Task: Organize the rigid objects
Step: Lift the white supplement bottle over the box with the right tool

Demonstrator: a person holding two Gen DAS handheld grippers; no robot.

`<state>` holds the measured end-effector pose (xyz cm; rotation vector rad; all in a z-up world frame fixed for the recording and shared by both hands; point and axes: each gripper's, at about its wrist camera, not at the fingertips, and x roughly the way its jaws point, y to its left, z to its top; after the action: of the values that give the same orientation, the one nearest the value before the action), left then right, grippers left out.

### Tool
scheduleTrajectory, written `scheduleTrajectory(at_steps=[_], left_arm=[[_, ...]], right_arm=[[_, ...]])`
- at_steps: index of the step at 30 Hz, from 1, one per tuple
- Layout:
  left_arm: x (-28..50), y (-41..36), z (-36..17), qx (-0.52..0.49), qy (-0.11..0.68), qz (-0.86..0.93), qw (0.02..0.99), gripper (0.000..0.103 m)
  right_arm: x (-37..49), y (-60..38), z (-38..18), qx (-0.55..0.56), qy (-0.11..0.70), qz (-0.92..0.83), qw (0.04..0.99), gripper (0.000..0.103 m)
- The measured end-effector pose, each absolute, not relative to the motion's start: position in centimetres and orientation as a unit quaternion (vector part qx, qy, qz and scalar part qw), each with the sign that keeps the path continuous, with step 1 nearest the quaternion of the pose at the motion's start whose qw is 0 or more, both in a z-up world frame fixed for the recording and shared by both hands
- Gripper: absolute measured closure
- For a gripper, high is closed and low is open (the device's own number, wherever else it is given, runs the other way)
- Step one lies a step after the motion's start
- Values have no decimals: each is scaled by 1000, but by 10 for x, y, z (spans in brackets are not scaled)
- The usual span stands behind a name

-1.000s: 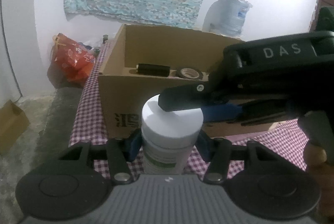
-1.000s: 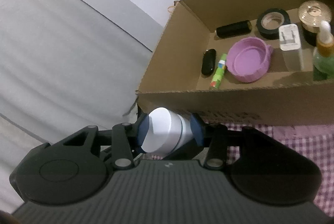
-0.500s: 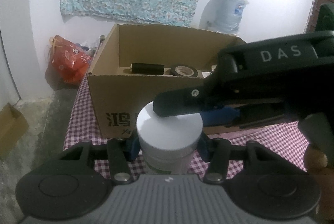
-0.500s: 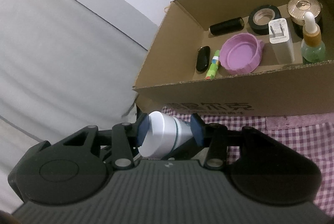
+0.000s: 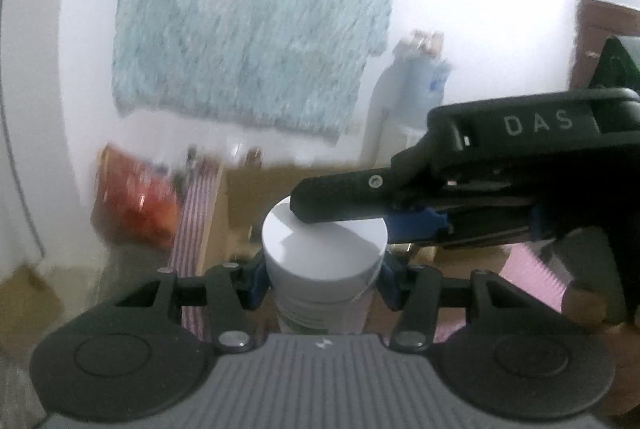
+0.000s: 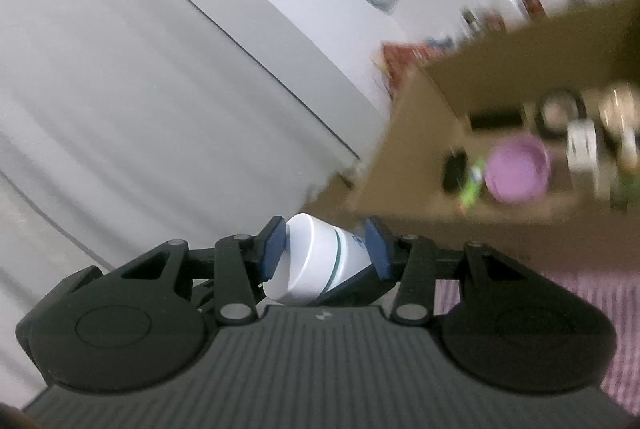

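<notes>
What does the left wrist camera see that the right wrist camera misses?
Only the left wrist view shows the water jug by the wall and the right gripper reaching across the jar's lid. Only the right wrist view shows inside the cardboard box: a purple lid and tape roll. Both show the white jar, gripped by both grippers, left gripper lower.

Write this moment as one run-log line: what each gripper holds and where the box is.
left gripper: shut on jar | right gripper: shut on the same jar's top | box: ahead, open, holding small items

"DAS" stands in pale letters on the right tongs (image 5: 340,207).
</notes>
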<state>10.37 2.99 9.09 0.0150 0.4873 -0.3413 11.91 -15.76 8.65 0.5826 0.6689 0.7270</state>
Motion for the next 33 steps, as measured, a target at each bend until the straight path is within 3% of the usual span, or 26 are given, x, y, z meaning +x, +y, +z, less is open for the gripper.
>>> scheduleTrajectory(at_steps=[6,11,20,24,33], left_arm=[[139,-10,130,17,204,-227,952,49],[179,-58,132,28,211,-277,937,49],[242,-116,84,25,298,-328,896,49],[255,-122,74,33,302,-333,892,49],[277,-130,77,34,297,-335,894,49]], right_arm=[[129,-195,139,251,252,329,875,58],[147,-242,151,253,233,286,894,56],[194,-323,89,295,268,220,890,56],[204,-340,57,322,271,222,879,55],[214,-350,57,318,255,226,885,55]])
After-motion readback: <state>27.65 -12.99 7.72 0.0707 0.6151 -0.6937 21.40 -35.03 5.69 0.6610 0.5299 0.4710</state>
